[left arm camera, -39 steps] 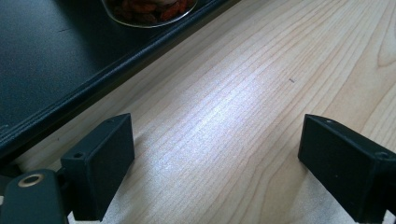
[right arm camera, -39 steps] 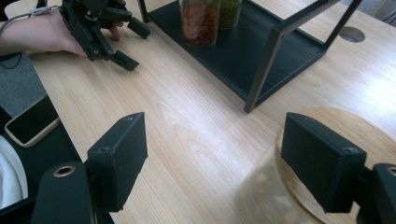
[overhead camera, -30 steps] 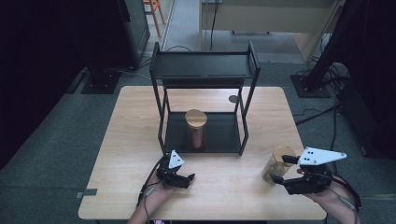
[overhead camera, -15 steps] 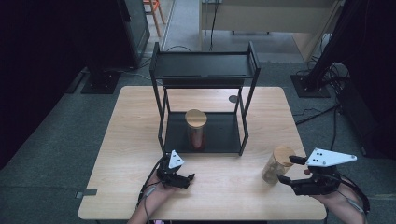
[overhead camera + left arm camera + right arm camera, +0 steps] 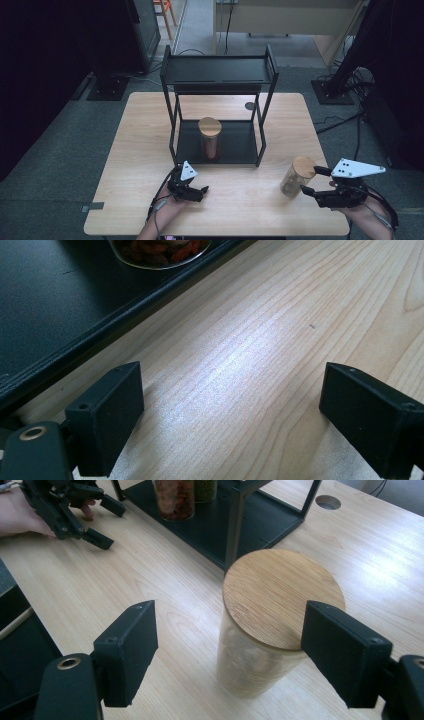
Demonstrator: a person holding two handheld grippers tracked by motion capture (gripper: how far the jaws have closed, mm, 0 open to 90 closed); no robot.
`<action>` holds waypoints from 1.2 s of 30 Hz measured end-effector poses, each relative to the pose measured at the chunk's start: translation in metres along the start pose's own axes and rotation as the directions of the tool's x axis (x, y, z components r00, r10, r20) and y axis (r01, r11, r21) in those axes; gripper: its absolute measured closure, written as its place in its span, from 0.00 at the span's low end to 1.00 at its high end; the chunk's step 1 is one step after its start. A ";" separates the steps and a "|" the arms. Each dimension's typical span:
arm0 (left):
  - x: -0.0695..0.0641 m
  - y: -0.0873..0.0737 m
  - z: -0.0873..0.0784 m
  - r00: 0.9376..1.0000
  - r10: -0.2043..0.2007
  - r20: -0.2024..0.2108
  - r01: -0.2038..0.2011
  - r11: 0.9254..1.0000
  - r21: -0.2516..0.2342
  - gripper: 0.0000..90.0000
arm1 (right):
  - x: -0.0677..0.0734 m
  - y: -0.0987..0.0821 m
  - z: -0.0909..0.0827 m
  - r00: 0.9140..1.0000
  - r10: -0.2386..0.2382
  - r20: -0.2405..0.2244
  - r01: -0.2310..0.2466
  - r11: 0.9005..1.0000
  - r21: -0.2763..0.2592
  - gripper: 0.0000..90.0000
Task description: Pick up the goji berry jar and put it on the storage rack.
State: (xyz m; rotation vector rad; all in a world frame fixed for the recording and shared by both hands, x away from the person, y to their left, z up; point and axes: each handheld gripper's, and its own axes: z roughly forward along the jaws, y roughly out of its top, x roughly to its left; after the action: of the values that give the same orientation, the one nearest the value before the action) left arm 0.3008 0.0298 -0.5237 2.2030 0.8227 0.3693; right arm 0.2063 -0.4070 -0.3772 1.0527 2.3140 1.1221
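Note:
A glass jar with a round wooden lid (image 5: 296, 176) (image 5: 272, 615) stands on the table at the right. My right gripper (image 5: 316, 181) (image 5: 240, 655) is open just behind it, its jaws wide apart and not touching the glass. A second wooden-lidded jar (image 5: 210, 138) with reddish contents stands on the bottom shelf of the black rack (image 5: 218, 75); its base shows in the left gripper view as the jar (image 5: 159, 251). My left gripper (image 5: 199, 191) (image 5: 230, 415) rests open on the table in front of the rack, nothing between its jaws.
The rack's bottom tray edge (image 5: 75, 355) lies close ahead of the left gripper. A round cable hole (image 5: 250, 106) sits in the table behind the rack. In the right gripper view the other hand's gripper (image 5: 70, 510) lies far left. Bare wood stretches between the grippers.
My right gripper has drawn back to the right, away from the jar, which now stands free on the table. The left gripper has not moved.

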 end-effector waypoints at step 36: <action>0.000 0.000 0.000 1.000 0.003 0.000 -0.003 1.000 0.002 0.12 | -0.018 -0.013 0.013 0.997 0.032 0.066 -0.033 0.999 0.014 0.25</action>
State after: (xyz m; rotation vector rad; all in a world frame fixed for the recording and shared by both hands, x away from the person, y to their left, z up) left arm 0.3009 0.0300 -0.5236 2.2068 0.8202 0.3701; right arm 0.2192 -0.4190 -0.3955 1.1200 2.2652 1.0677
